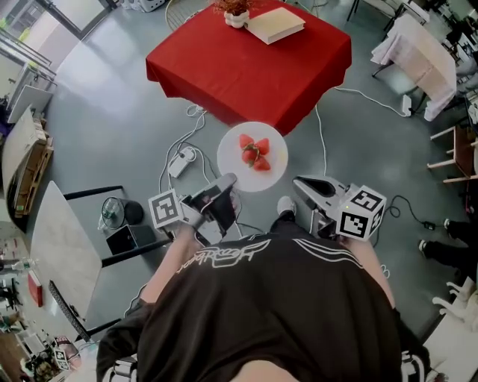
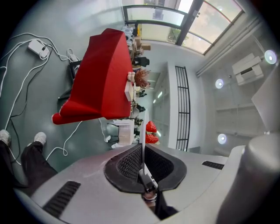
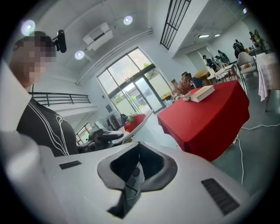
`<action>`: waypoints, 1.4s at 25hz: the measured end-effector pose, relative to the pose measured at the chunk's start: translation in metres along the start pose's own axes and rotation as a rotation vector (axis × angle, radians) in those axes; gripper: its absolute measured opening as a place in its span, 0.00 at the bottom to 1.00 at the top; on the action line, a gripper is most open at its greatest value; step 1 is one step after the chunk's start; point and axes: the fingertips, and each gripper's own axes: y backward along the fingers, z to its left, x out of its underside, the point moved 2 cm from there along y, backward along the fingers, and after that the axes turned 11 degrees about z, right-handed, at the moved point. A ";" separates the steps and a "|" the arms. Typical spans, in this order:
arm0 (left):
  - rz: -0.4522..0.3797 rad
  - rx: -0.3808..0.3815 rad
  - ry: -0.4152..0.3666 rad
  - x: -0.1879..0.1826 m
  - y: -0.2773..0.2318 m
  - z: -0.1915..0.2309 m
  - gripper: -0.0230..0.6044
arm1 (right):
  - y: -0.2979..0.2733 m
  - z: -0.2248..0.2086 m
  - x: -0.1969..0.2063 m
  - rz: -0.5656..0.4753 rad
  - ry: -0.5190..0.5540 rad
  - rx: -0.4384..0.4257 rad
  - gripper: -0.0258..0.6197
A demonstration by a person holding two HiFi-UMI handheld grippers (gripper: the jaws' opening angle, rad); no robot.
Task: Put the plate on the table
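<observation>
The white plate (image 1: 234, 166), loaded with strawberries (image 1: 255, 153), is held in the air above the grey floor, just in front of the near corner of the red-clothed table (image 1: 246, 67). Its near rim is clamped between the narrowly set fingers of the left gripper (image 1: 228, 183). The right gripper (image 1: 300, 184) is seen near the plate's right side and apart from it, with its fingers pressed together on nothing. A book (image 1: 275, 24) and a small potted plant (image 1: 236, 16) are seen at the table's far edge.

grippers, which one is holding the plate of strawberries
The left gripper: its jaws clamp the rim of the white plate; the right gripper has nothing between its jaws.
</observation>
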 end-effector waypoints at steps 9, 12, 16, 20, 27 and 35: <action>-0.011 -0.001 0.017 -0.053 -0.135 -0.001 0.07 | 0.054 -0.120 -0.063 0.023 -0.018 0.017 0.05; -0.007 0.006 0.002 -0.052 -0.132 -0.003 0.07 | 0.055 -0.119 -0.063 0.004 -0.015 0.025 0.05; -0.013 0.008 -0.017 -0.052 -0.132 -0.006 0.07 | 0.059 -0.124 -0.068 -0.043 -0.062 -0.002 0.05; -0.030 0.010 -0.043 -0.051 -0.135 -0.016 0.07 | 0.061 -0.131 -0.081 -0.047 -0.043 -0.013 0.05; -0.076 -0.005 -0.054 -0.052 -0.133 -0.018 0.07 | 0.052 -0.137 -0.085 -0.031 -0.035 -0.055 0.05; -0.096 0.000 -0.030 -0.091 -0.150 -0.013 0.07 | 0.036 -0.163 -0.106 -0.011 -0.048 -0.067 0.05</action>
